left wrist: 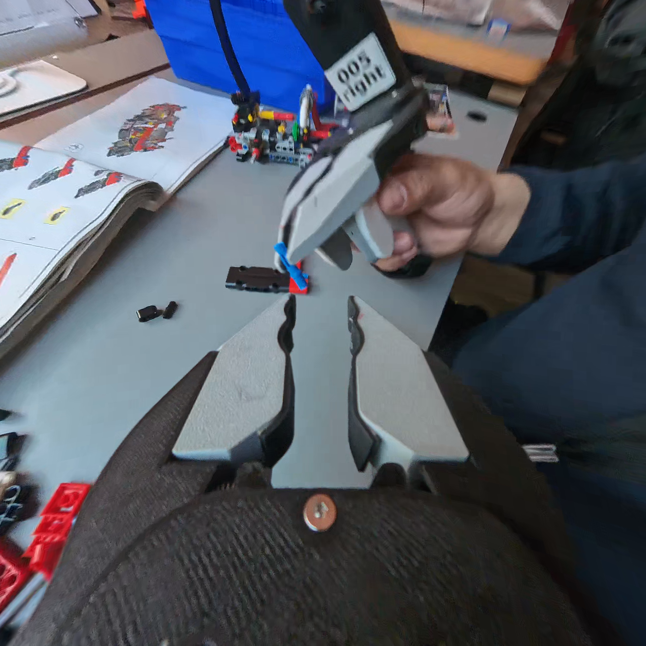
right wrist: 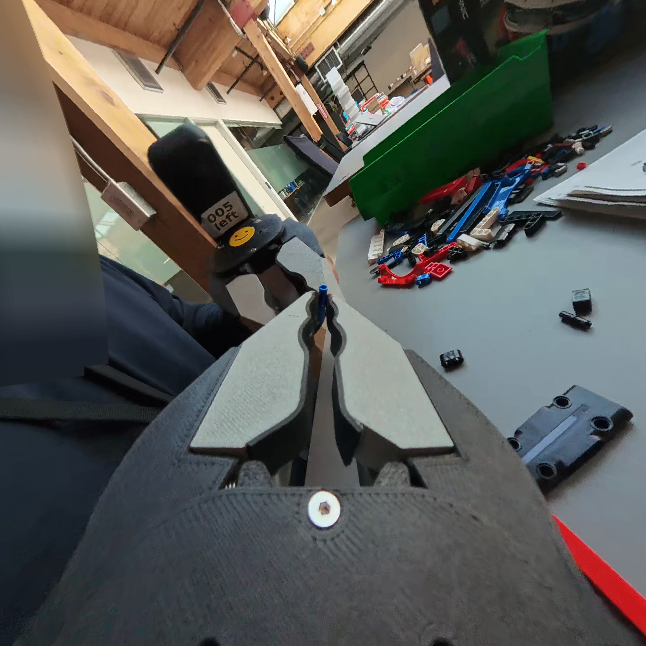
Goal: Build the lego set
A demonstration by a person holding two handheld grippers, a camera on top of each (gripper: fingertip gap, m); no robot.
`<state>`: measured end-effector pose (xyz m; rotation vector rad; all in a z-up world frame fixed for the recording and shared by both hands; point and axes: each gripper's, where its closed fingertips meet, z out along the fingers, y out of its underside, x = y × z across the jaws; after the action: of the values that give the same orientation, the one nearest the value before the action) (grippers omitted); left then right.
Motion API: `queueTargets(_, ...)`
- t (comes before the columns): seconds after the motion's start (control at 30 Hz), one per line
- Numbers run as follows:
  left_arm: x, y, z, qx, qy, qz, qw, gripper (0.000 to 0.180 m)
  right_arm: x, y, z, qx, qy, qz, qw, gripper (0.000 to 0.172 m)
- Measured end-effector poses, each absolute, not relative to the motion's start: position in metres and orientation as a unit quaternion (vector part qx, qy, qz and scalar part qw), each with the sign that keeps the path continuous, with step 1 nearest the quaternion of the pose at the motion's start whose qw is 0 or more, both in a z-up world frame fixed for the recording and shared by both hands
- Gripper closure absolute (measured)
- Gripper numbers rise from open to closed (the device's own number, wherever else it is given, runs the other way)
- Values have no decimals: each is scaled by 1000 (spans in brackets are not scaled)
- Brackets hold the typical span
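My right gripper (right wrist: 321, 307) is shut on a small blue pin (right wrist: 322, 303) that sticks out past its tips. In the left wrist view the right gripper (left wrist: 285, 264) holds the blue pin (left wrist: 295, 276) slanted, with its lower end at a red piece (left wrist: 299, 286) joined to a black panel (left wrist: 257, 278) on the grey table (left wrist: 209, 227). My left gripper (left wrist: 321, 304) is open and empty, just in front of the red piece. It also shows in the right wrist view (right wrist: 283, 293), with its jaws apart.
Two small black pieces (left wrist: 155, 311) lie left of the panel. An open instruction book (left wrist: 87, 167), a partly built model (left wrist: 272, 140) and a blue bin (left wrist: 244, 45) stand behind. A green bin (right wrist: 454, 146) and a pile of loose pieces (right wrist: 489, 216) lie to the left.
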<state>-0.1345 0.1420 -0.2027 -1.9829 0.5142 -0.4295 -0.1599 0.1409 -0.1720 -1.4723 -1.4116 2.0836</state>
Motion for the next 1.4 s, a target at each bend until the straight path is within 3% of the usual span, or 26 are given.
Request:
queueTargets(0.23,-124,141,-188,-798,165,-263,516,178,-147,131,-163,-463,-497,714,170,172)
queueTargets(0.43,-119,136,-200,-809,189,-258,493,179,-139,127,-177,-468,-520,691,181,172)
queueTargets(0.7,-133,130,-227,-849,285,-137,423,180,-133,127,-198,-472,-615,596,209,172)
queueTargets(0.93,-136,129,-230,-845,349,-79,397,180,-132,127,-198,-452,-654,561,231,161)
queueTargets(1.07,-130,128,-231,-836,378,-70,392,179,-134,122,-205,-441,-684,531,236,170)
queueTargets(1.3,-127,133,-228,-833,361,-88,409,179,-133,124,-205,-442,-688,518,250,170)
queueTargets(1.4,-142,137,-229,-843,341,-91,406,162,-131,136,-202,-460,-674,514,264,171)
